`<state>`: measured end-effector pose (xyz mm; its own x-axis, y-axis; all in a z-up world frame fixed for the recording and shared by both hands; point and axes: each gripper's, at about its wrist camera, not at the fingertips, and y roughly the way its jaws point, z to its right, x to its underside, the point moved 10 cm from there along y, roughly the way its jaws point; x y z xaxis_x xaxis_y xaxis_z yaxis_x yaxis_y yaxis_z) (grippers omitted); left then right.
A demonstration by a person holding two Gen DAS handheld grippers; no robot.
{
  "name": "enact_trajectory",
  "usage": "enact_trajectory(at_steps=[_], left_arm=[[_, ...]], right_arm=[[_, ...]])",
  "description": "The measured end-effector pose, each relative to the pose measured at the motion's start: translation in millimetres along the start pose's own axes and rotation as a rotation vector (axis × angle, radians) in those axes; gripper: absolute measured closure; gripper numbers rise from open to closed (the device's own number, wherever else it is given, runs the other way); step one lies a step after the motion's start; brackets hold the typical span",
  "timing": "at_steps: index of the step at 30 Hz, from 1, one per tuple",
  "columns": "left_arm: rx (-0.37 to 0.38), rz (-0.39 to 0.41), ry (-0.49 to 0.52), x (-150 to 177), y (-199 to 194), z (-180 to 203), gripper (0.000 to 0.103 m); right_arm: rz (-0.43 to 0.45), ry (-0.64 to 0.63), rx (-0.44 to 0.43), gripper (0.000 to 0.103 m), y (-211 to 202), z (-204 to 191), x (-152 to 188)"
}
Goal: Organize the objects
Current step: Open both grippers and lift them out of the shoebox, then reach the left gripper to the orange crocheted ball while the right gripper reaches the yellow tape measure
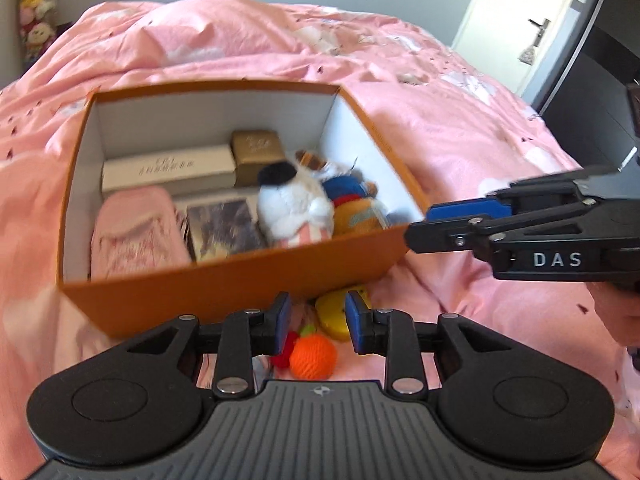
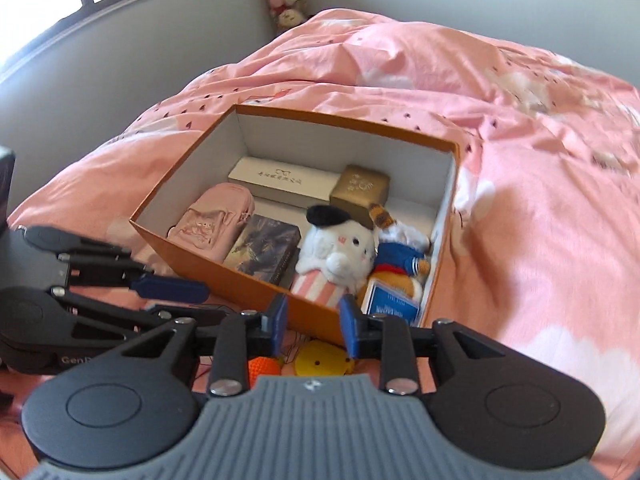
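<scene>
I judge the job mostly done: the orange box [image 2: 224, 280] on the pink bed [image 2: 540, 208] already holds seven things as I count them, and at least three wait outside. Reading the box from the left in the right wrist view: one pink pouch [image 2: 214, 222], one long white case [image 2: 280, 182] behind it, one dark patterned box [image 2: 266, 250], one gold box [image 2: 360, 190], one white plush with a black cap [image 2: 340, 252], one blue-and-orange plush [image 2: 400, 260] and one blue carton [image 2: 394, 304] in the near right corner. Left to pack, on the bed just beside the box's near wall: one small red piece [image 1: 286, 346], one orange knitted ball [image 1: 312, 356] and one yellow toy [image 1: 336, 314]. My left tool [image 1: 318, 322] hangs above them with its pads narrowly apart and nothing between them; my right tool [image 2: 313, 324] is likewise slightly parted and empty, over the box's near edge. No earlier view, so nothing more to compare.
</scene>
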<state>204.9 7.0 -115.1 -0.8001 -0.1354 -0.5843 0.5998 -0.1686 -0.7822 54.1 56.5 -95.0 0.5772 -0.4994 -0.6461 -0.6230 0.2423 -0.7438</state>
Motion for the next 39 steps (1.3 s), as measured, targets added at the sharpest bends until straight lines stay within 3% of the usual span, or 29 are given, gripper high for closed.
enact_trajectory(at_steps=[7,11,13,16,27,35,39], left_arm=[[-0.037,-0.011,-0.078,29,15,-5,0.061],[-0.066,-0.007,-0.125,38,21,-7,0.054],[-0.077,-0.017,-0.157,42,26,-10,0.052],[-0.088,-0.042,-0.203,47,35,-13,0.050],[-0.137,-0.088,-0.239,53,59,-13,0.048],[-0.123,-0.106,-0.253,53,75,-13,0.043],[-0.110,-0.114,-0.267,56,81,-14,0.047]], right_arm=[[0.045,0.119,0.125,0.070,23,14,49],[0.042,0.145,0.198,0.056,38,22,69],[0.040,0.156,0.227,0.056,42,26,75],[0.041,0.198,0.230,0.051,48,31,82],[0.025,0.248,0.250,0.049,56,43,94],[0.007,0.268,0.246,0.047,60,46,99],[0.009,0.275,0.241,0.045,59,48,98]])
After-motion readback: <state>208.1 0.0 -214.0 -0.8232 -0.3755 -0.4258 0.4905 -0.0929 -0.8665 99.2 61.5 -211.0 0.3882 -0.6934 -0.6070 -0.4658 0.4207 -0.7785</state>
